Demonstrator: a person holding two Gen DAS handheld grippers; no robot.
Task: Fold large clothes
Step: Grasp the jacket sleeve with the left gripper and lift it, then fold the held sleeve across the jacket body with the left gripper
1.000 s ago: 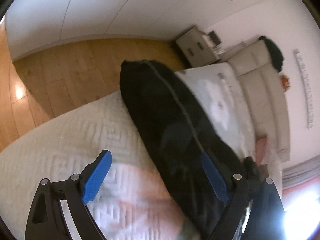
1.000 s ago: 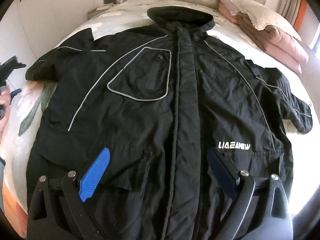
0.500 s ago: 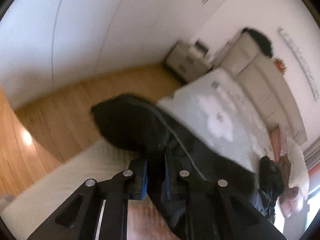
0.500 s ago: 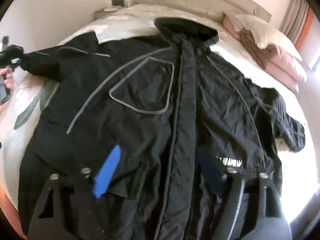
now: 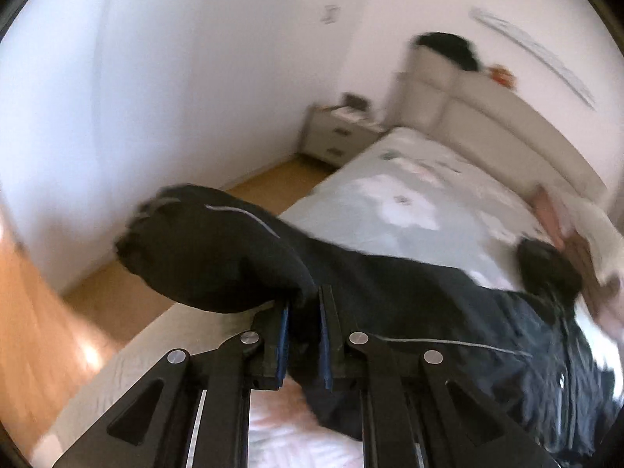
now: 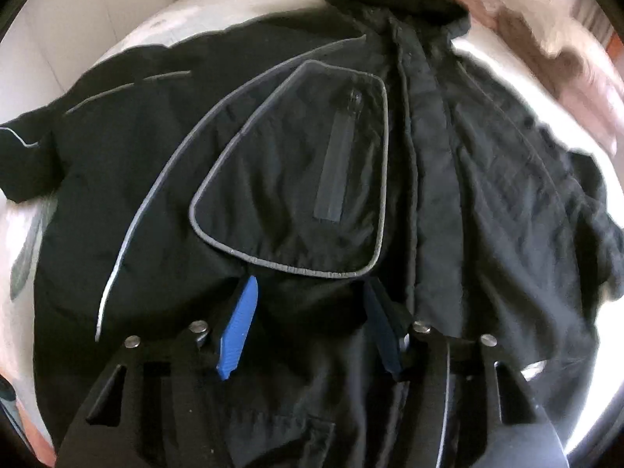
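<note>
A large black jacket [image 6: 487, 214] with grey piping lies front up on the bed, collar at the far end. A piped chest pocket [image 6: 304, 195] is just ahead of my right gripper [image 6: 312, 292], which is open and hovers close over the jacket's middle. In the left wrist view my left gripper [image 5: 303, 314] is shut on the jacket's sleeve [image 5: 210, 257] and holds it raised off the bed, the cuff sticking out past the fingers. The rest of the jacket [image 5: 487, 331] trails to the right.
The bed [image 5: 409, 202] has a pale flowered cover and a beige headboard [image 5: 507, 132]. A bedside cabinet [image 5: 335, 136] stands by the white wall. Wooden floor [image 5: 46, 312] lies left of the bed. Pink folded bedding [image 6: 565, 50] sits at the far right.
My left gripper closed on the sleeve and has lifted it off the bed. My right gripper moved forward and lower over the jacket, toward the chest pocket, staying open.
</note>
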